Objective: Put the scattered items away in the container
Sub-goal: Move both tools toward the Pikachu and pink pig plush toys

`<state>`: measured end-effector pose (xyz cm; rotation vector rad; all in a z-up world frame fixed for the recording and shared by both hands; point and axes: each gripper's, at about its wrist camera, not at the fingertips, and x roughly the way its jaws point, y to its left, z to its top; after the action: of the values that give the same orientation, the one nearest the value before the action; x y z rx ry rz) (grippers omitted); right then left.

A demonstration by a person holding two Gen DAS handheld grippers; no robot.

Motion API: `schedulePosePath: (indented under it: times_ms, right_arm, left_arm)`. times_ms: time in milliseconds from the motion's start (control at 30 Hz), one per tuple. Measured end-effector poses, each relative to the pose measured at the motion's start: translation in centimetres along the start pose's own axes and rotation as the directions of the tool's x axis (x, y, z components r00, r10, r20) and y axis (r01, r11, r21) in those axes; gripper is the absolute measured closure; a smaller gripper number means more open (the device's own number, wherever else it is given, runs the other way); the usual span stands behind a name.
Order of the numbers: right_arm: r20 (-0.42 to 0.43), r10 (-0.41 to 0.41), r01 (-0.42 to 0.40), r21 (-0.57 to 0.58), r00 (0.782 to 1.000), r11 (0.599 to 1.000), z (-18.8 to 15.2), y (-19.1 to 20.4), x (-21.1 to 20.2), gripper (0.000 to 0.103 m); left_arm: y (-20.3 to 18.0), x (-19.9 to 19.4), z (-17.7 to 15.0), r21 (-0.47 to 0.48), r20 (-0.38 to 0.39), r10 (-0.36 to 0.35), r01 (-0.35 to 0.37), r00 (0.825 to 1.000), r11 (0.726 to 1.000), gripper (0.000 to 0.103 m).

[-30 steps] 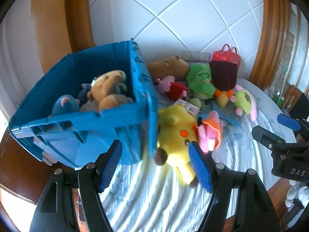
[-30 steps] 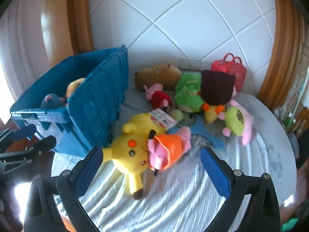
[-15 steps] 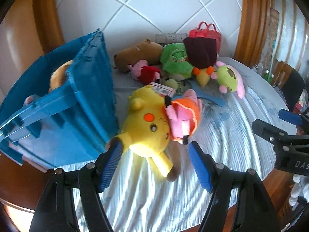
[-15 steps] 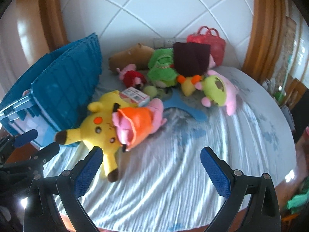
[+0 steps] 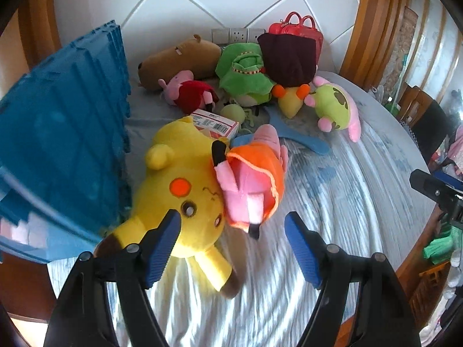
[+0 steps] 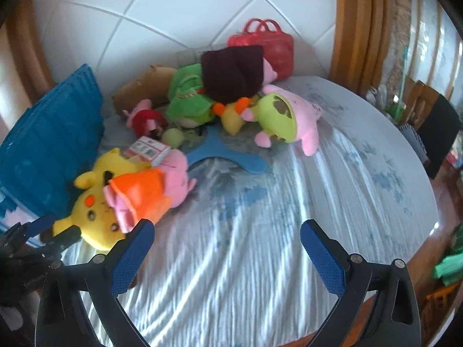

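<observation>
Left gripper (image 5: 231,243) spread wide, empty, nearest: yellow Pikachu plush (image 5: 179,190) just ahead-left against blue crate (image 5: 63,133), long axis diagonal. Right gripper (image 6: 227,245) wide, empty, farther.

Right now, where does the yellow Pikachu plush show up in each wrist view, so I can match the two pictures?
Left wrist: the yellow Pikachu plush lies centre-left, just ahead of the open jaws, beside the blue crate.
Right wrist: the same plush sits at lower left, ahead of the near jaw.
Shared landmark: the pink plush with the orange hood leans on its head in both.
</observation>
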<state>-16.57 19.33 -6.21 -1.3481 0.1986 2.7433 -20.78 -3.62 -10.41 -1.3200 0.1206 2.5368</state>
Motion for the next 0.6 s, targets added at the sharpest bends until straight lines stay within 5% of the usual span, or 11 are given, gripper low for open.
schedulePosePath:
  times_ms: [367,600]
  right_arm:
    - [-0.049,0.006,-0.005,0.015,0.999,1.000,2.3,-4.0,4.2,0.001]
    - [-0.096,0.086,-0.093,-0.075,0.992,0.993,4.2,-7.6,7.1,0.001]
  left_arm:
    - [-2.7,4.4,2.0,-0.020,-0.048,0.006,-0.007,0.999,1.000,0.029]
    - [-4.8,5.9,1.7,-0.162,-0.074,0.090,-0.101,0.993,0.982,0.029]
